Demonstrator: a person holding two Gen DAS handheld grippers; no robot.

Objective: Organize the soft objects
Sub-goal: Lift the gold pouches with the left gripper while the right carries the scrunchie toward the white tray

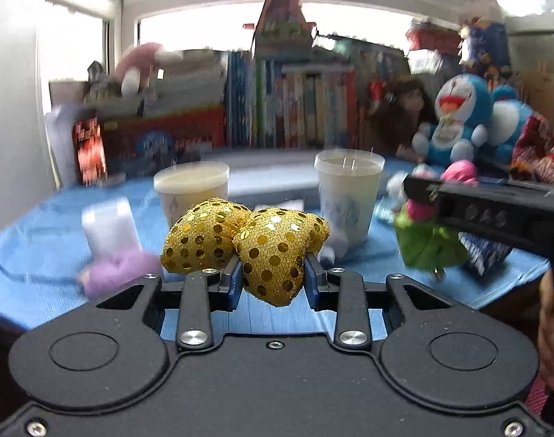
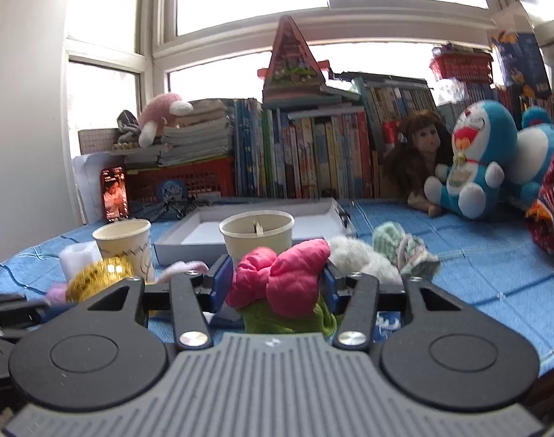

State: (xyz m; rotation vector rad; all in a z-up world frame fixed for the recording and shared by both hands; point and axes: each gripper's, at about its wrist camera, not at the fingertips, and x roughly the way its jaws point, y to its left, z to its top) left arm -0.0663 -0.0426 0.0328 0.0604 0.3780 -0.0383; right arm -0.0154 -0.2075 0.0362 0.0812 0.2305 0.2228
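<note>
My left gripper (image 1: 273, 276) is shut on a gold sequinned plush (image 1: 269, 255), held above the blue cloth; the plush also shows in the right wrist view (image 2: 95, 276). My right gripper (image 2: 277, 284) is shut on a pink and green soft toy (image 2: 280, 284), which also shows in the left wrist view (image 1: 426, 233) at the right. Two paper cups (image 2: 257, 235) (image 2: 126, 244) stand just ahead, in front of an open white box (image 2: 324, 215). A lilac soft toy (image 1: 117, 273) lies at the left. White and pale green knitted soft things (image 2: 386, 251) lie at the right.
The table has a blue cloth (image 2: 459, 255). A wall of books (image 2: 313, 153) and a red crate (image 2: 189, 178) line the back. A doll (image 2: 419, 153), a Doraemon plush (image 2: 473, 160) and a phone (image 2: 114, 193) stand at the back.
</note>
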